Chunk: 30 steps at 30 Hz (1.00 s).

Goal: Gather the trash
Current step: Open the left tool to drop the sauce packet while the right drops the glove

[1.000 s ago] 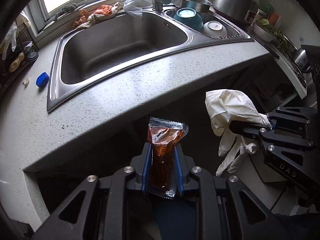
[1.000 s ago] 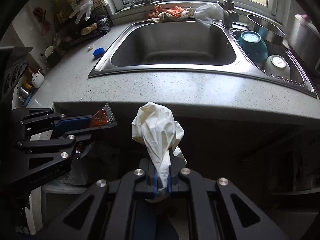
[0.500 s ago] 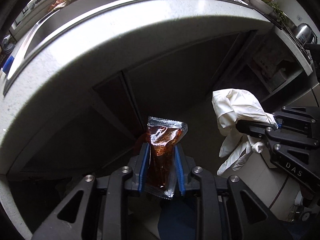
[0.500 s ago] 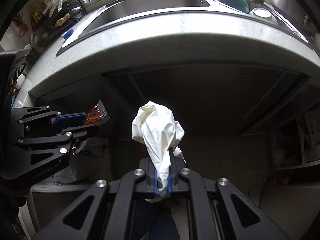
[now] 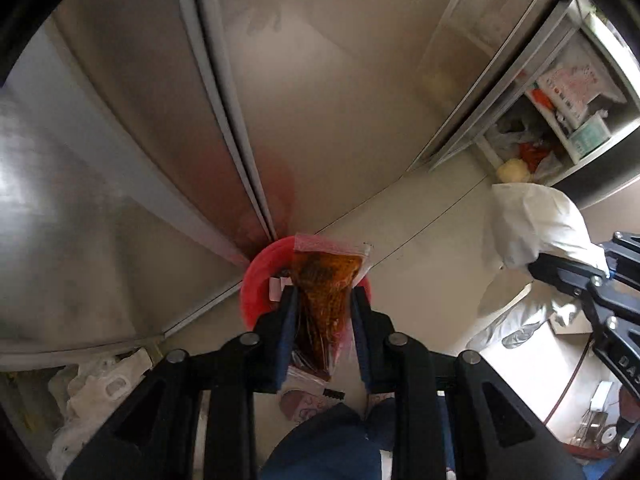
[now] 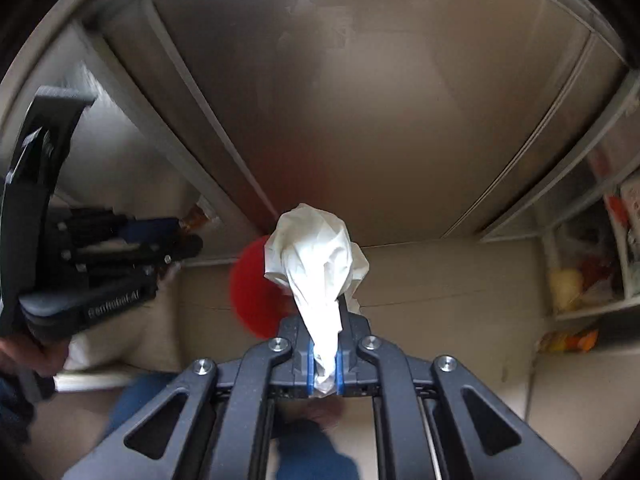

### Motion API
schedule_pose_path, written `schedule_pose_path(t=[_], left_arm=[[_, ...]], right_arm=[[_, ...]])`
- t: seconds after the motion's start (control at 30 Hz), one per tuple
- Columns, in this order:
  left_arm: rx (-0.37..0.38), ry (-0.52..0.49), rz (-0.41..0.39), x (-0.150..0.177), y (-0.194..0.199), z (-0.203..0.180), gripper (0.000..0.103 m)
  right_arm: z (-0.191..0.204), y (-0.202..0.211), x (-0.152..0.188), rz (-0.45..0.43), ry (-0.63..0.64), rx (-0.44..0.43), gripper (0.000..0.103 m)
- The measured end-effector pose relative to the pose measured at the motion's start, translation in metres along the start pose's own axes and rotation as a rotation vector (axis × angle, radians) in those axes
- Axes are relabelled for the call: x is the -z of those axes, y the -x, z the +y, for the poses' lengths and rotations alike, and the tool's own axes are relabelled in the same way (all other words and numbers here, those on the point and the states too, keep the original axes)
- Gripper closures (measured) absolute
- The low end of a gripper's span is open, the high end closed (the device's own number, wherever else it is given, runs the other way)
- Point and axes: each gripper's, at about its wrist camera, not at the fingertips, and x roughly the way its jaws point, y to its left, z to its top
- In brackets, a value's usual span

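Jaws of left gripper (image 5: 323,300) clamp a sauce packet (image 5: 325,292); right gripper (image 6: 324,354), fully closed, pinches a white glove (image 6: 316,260). Both hang above the red bin (image 5: 260,280). Risk: off-centre release misses the bin.

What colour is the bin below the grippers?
Red bin, clearest in the left wrist view.

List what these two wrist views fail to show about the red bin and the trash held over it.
- Red bin, left wrist view: inside mostly hidden behind the sauce packet and left gripper.
- Red bin, right wrist view: blurred, half covered by the white glove.
- Packet print: too small to read.
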Motion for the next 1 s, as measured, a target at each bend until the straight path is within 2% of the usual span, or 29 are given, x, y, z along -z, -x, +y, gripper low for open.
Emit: schedule_pose_path(t=[0.13,0.2,0.27,0.37,0.43,0.6,0.7,0.9,1.0], left_arm=[[-0.004,-0.012,-0.007,0.003,-0.019,0.001,0.067],[-0.003,-0.009,-0.01,0.001,-0.023,0.001,0.055],[0.005,0.007,-0.01,0.002,-0.026,0.003,0.032],[-0.018,0.031,-0.022,0.005,-0.024,0.008,0.018],[-0.002,0.037,-0.016,0.008,-0.02,0.012,0.017],[-0.031,0.053,-0.011,0.015,-0.003,0.024,0.012],[-0.032,0.072,-0.014,0.02,0.003,0.033,0.0],[-0.093,0.108,-0.022,0.035,0.01,0.055,0.0],[-0.099,0.139,-0.016,0.042,0.006,0.067,0.0]], right_arm=[[-0.011,-0.022,0.007,0.022,-0.036,-0.018,0.097],[-0.014,-0.029,0.01,0.031,-0.047,-0.023,0.097],[-0.013,-0.033,0.009,0.038,-0.049,-0.017,0.097],[-0.008,-0.032,0.009,0.046,-0.05,-0.016,0.097],[-0.006,-0.032,0.007,0.05,-0.048,-0.022,0.097],[0.008,-0.029,-0.003,0.053,-0.02,-0.041,0.097],[0.015,-0.03,-0.009,0.051,0.002,-0.059,0.097],[0.035,-0.044,-0.018,0.057,0.068,-0.092,0.097],[0.044,-0.056,-0.017,0.049,0.109,-0.105,0.097]])
